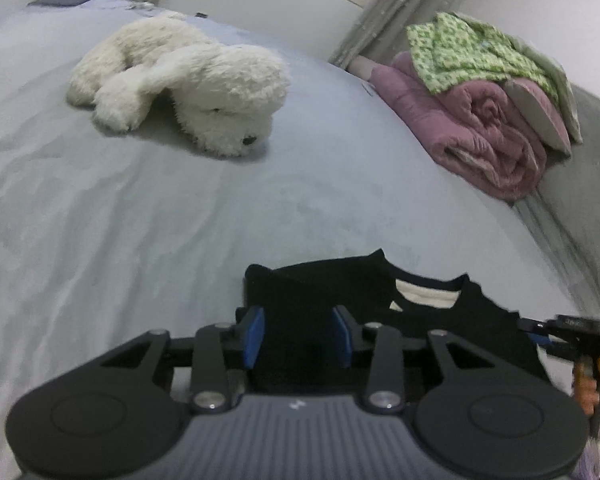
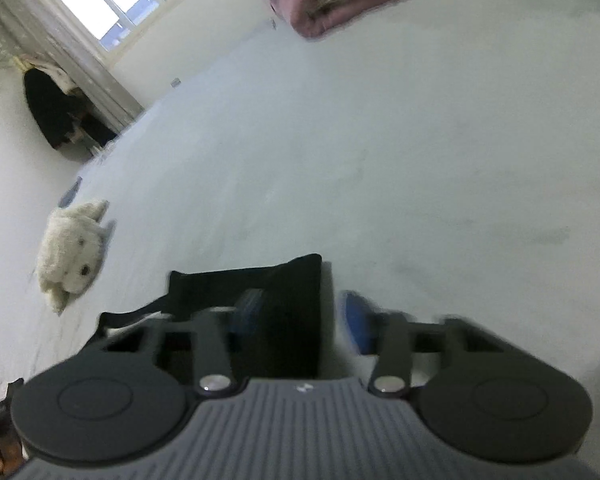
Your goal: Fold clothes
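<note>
A wide grey bedsheet (image 1: 180,220), soft and lightly creased, is being used as the folding surface, with a rolled pink quilt (image 1: 480,132) and a fluffy white plush dog (image 1: 204,92) lying well beyond. The black garment (image 1: 340,292), a limp matte knit with a pale inner neck label, is being kept at the near edge, already doubled into a compact block, so little folding seems left. It is being straddled by the left gripper (image 1: 299,336), blue pads apart, while the right gripper (image 2: 300,316) is being shown blurred, pads spread across the cloth's edge.

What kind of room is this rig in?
Most likely a bedroom. The work surface is a wide bed with a grey cover, a white plush dog lies on it, and a rolled pink quilt is stacked at its edge near a curtained window.
</note>
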`<state>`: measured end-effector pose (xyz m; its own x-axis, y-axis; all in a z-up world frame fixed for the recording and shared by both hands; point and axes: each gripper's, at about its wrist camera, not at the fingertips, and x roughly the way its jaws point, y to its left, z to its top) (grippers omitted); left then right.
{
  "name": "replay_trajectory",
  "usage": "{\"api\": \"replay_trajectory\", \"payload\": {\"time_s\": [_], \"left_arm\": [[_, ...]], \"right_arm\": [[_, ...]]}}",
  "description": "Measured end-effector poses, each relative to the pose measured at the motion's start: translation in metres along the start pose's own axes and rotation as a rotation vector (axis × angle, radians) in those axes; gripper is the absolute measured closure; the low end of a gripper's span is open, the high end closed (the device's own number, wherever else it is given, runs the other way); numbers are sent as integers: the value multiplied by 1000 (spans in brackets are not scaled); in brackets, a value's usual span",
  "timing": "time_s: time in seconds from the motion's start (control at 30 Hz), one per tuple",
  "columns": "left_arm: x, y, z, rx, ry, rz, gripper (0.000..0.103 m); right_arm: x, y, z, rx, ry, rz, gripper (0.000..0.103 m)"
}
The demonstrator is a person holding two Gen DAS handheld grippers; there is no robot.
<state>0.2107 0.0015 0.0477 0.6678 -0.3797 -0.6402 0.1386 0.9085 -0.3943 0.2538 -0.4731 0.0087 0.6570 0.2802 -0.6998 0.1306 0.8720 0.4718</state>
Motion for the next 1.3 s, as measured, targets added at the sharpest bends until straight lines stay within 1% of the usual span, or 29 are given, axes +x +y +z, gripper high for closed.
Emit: {"api": "replay_trajectory", "payload": {"time_s": [0.07, 0.1, 0.13, 0.17, 0.2, 0.23, 0.27, 0.3, 0.33, 0.4, 0.43, 0.47, 0.5, 0.57, 0.63, 0.67, 0.73, 0.77, 0.8, 0.83, 0.87, 0.9, 0.93, 1.03, 1.1, 1.17, 1.23, 1.27, 1.3], "left_arm": [[2, -2, 0, 30, -4, 11, 68], [1, -3, -1, 44, -10, 18, 81], [1, -4, -1, 58, -18, 22, 89], [0, -5, -1, 67, -30, 22, 89], [0, -6, -2, 74, -41, 24, 89], [2, -7, -3, 80, -39, 32, 89], [6, -8, -5, 85, -27, 44, 89], [9, -9, -7, 91, -16, 55, 89], [10, -10, -9, 98, -13, 61, 89], [7, -9, -10, 106, -26, 62, 89], [3, -7, -9, 91, -41, 57, 88], [-2, -3, -8, 66, -60, 50, 88], [-7, 1, -7, 41, -77, 43, 89], [-15, 7, -7, -2, -102, 35, 89], [-20, 6, -10, -8, -123, 45, 89], [-21, 2, -12, -6, -129, 41, 89], [-22, -8, -17, 9, -129, 14, 89], [-22, -13, -20, 18, -128, -2, 89], [-22, -18, -21, 29, -128, -10, 88], [-21, -22, -22, 40, -128, -10, 89], [-19, -24, -22, 49, -122, -14, 89], [-15, -25, -22, 54, -110, -20, 88], [-10, -25, -22, 58, -94, -22, 88], [10, -22, -25, 66, -39, -1, 88], [19, -20, -27, 74, -24, 16, 88], [20, -19, -27, 67, -29, 10, 88], [19, -18, -27, 58, -32, 0, 88], [19, -18, -27, 58, -31, -1, 88], [20, -18, -27, 62, -31, 0, 88]], "right_arm": [[1, 11, 1, -109, -27, -24, 98], [-5, 17, 2, -174, -67, -19, 98], [-13, 23, 2, -234, -115, -3, 98], [-19, 28, 1, -293, -157, 18, 98], [-17, 30, 0, -338, -175, 23, 98], [-9, 30, -2, -368, -155, -9, 98], [4, 29, -7, -402, -107, -69, 98], [11, 29, -15, -448, -97, -107, 100], [9, 30, -18, -470, -112, -126, 93], [-5, 33, -17, -462, -143, -170, 88], [-17, 32, -16, -440, -169, -181, 77], [-31, 30, -15, -414, -197, -181, 75], [-44, 28, -16, -374, -205, -153, 75], [-65, 23, -23, -289, -181, -64, 75], [-77, 27, -43, -287, -135, -23, 75], [-79, 33, -54, -310, -114, -9, 75], [-77, 44, -77, -416, -93, -29, 88], [-74, 44, -82, -435, -83, -54, 89], [-70, 40, -84, -427, -73, -85, 94], [-67, 35, -86, -420, -63, -117, 86], [-63, 31, -88, -412, -54, -148, 86], [-65, 25, -87, -384, -44, -153, 86], [-68, 26, -87, -389, -39, -155, 86], [-67, 36, -93, -474, -28, -184, 86], [-65, 36, -93, -484, -28, -191, 86], [-70, 38, -87, -484, -55, -192, 86], [-80, 45, -77, -476, -145, -181, 86], [-84, 48, -73, -464, -181, -150, 87], [-85, 53, -70, -453, -204, -115, 94]]}}
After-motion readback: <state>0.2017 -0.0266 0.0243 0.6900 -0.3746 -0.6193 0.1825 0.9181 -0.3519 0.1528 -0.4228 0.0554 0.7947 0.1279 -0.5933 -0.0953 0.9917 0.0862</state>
